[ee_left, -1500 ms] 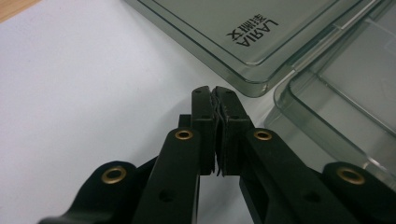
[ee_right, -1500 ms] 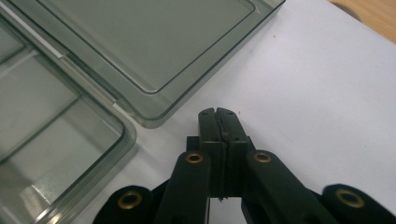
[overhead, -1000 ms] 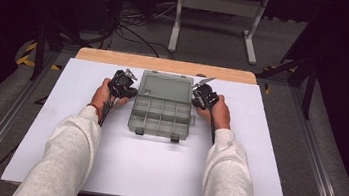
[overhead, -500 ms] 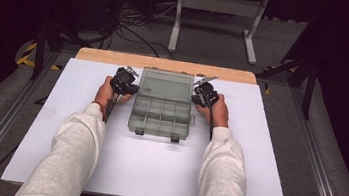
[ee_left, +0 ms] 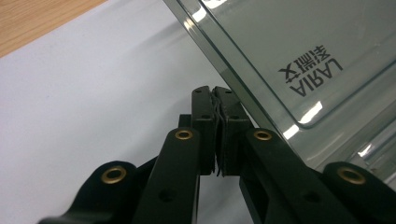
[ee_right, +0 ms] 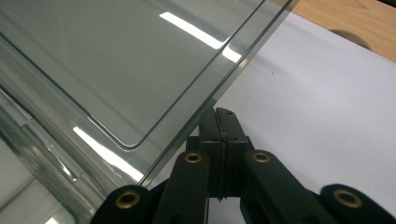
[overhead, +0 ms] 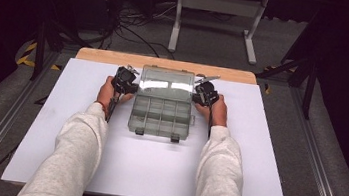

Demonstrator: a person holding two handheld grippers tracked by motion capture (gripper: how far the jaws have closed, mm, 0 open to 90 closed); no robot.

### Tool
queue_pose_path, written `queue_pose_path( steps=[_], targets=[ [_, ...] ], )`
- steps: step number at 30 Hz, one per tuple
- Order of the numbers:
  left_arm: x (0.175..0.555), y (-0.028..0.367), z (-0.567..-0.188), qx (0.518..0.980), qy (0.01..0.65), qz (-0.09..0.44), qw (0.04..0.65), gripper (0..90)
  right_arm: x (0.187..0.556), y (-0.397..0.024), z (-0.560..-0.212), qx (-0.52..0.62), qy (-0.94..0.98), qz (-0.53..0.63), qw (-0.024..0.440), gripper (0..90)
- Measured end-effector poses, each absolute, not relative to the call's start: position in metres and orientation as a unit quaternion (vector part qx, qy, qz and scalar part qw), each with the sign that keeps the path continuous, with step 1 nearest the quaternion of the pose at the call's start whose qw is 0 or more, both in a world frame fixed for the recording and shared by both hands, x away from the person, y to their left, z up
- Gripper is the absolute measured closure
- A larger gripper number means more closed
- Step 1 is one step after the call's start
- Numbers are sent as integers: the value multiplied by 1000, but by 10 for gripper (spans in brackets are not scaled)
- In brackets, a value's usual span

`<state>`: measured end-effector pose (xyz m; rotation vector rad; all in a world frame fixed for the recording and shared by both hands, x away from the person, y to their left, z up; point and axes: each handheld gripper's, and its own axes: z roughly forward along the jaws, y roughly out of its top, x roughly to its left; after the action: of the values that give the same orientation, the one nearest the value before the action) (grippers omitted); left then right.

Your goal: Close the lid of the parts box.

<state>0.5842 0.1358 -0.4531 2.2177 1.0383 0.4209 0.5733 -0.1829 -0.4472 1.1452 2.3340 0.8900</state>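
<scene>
A clear plastic compartment box (overhead: 160, 119) lies in the middle of the white board (overhead: 153, 176), its lid (overhead: 167, 82) swung open toward the back. My left gripper (overhead: 125, 79) is at the lid's left edge. In the left gripper view the lid (ee_left: 299, 37) slants above the left gripper (ee_left: 216, 93), whose jaws have just closed the last bit and are shut with nothing between them. My right gripper (overhead: 205, 90) is at the lid's right edge. The right gripper (ee_right: 220, 112) is also shut and empty, its tips just under the lid's rim (ee_right: 224, 79).
A strip of wooden tabletop (overhead: 166, 65) shows behind the board. On the floor beyond it stand a white metal frame (overhead: 214, 4) and loose cables (overhead: 130, 32). Two dark latches (overhead: 139, 131) stick out from the box's near edge. Grey rails (overhead: 323, 182) run along both sides.
</scene>
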Motion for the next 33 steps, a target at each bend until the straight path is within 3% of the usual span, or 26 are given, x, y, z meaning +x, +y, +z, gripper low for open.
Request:
queue_pose_path(
  steps=[16, 33],
  targets=[
    [585, 139, -452, 841, 388, 165, 338, 867, 573, -183, -446, 401, 822, 344, 213, 900],
    [582, 151, -421, 829, 373, 185, 373, 847, 567, -183, -424, 385, 806, 383, 234, 900]
  ],
)
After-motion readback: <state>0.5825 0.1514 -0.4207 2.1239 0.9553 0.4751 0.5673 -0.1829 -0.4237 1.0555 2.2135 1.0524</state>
